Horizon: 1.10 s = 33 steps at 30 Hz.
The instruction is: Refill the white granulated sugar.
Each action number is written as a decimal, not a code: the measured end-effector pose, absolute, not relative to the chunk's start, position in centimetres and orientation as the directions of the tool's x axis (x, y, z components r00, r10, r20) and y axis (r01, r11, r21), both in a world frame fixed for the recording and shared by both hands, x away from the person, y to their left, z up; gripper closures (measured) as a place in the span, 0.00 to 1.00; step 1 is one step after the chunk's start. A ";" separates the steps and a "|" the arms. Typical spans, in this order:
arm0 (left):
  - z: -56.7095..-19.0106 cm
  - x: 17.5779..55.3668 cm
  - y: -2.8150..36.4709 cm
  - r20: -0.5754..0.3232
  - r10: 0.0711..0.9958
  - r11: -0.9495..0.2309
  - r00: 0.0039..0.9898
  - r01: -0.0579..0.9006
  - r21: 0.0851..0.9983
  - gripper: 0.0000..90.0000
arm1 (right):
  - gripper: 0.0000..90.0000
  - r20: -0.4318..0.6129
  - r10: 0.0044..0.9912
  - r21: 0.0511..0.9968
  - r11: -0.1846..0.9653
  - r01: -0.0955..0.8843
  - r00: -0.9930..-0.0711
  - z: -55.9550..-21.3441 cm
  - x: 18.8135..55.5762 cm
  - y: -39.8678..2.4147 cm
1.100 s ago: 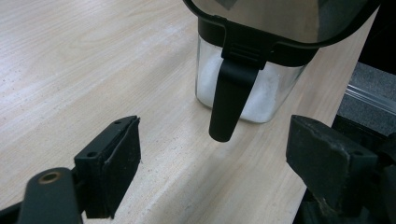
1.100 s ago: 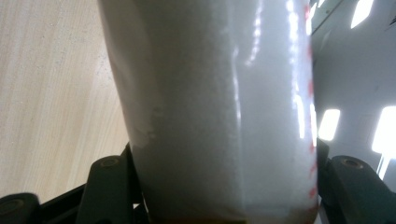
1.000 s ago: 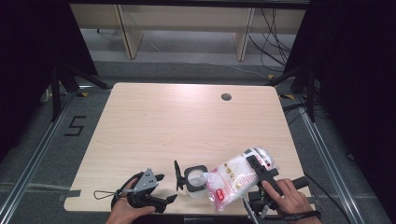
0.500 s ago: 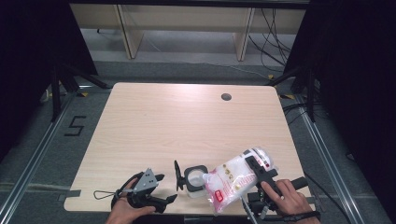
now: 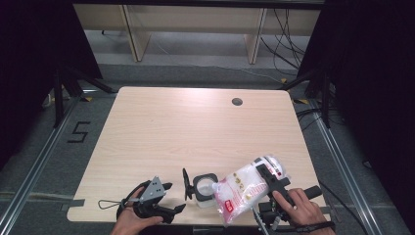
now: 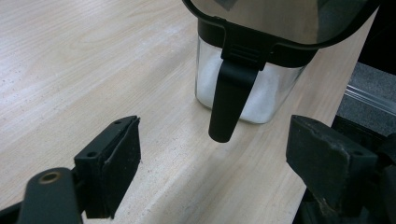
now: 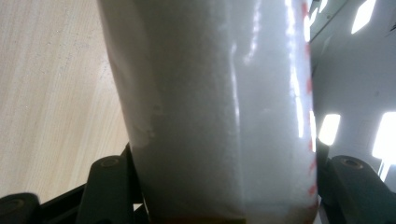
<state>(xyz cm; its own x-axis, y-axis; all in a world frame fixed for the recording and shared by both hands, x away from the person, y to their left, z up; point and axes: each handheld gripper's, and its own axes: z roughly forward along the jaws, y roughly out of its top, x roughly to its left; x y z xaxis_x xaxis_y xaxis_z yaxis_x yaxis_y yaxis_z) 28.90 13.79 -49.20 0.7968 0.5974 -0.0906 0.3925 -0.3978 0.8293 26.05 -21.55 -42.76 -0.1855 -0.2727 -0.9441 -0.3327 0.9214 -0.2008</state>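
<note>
Between the black jaws of your right gripper (image 5: 266, 183): a clear bag (image 5: 243, 187) of white grains with red print. Ahead of your black left gripper (image 5: 169, 211): a clear jar (image 5: 204, 188), black-rimmed, white inside, its lid (image 5: 186, 182) black. Beneath both: a pale wood-grain table (image 5: 195, 127).

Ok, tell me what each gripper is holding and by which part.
The right gripper clamps the plastic bag of white powder across its body, fingers on either side. The left gripper holds nothing; its fingers stand open near the glass jar.
</note>
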 end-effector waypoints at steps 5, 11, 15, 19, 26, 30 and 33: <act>-49.2 28.9 13.8 -0.081 0.599 -0.406 0.797 0.389 0.827 0.19 | 0.47 -0.944 -0.270 -0.198 0.923 -0.330 -0.188 -42.9 26.0 -21.5; -49.2 28.9 13.9 -0.082 0.597 -0.411 0.798 0.392 0.823 0.19 | 0.47 -0.935 -0.296 -0.223 0.919 -0.325 -0.195 -42.7 25.9 -21.4; -49.2 29.0 13.9 -0.087 0.593 -0.407 0.800 0.392 0.825 0.19 | 0.47 -0.941 -0.295 -0.222 0.909 -0.354 -0.169 -42.7 26.0 -21.3; -49.1 29.0 13.9 -0.087 0.593 -0.407 0.800 0.391 0.825 0.19 | 0.47 -0.943 -0.291 -0.219 0.906 -0.362 -0.160 -42.8 26.1 -21.3; -49.2 28.9 13.9 -0.096 0.595 -0.399 0.798 0.397 0.826 0.19 | 0.47 -0.941 -0.277 -0.200 0.919 -0.340 -0.193 -43.0 26.0 -21.4; -49.2 28.9 13.9 -0.095 0.595 -0.400 0.798 0.396 0.826 0.19 | 0.47 -0.941 -0.277 -0.201 0.918 -0.343 -0.192 -43.0 26.0 -21.4; -49.1 29.0 13.9 -0.087 0.595 -0.406 0.799 0.392 0.826 0.19 | 0.47 -0.943 -0.275 -0.199 0.918 -0.344 -0.189 -43.0 26.0 -21.4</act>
<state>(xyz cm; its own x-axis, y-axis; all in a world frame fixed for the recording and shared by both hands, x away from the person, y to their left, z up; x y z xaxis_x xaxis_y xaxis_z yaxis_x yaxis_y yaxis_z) 28.95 13.91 -49.11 0.7992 0.5947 -0.0871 0.3917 -0.4056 0.8259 26.05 -21.39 -43.04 -0.1895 -0.2750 -0.9426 -0.3440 0.9177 -0.1986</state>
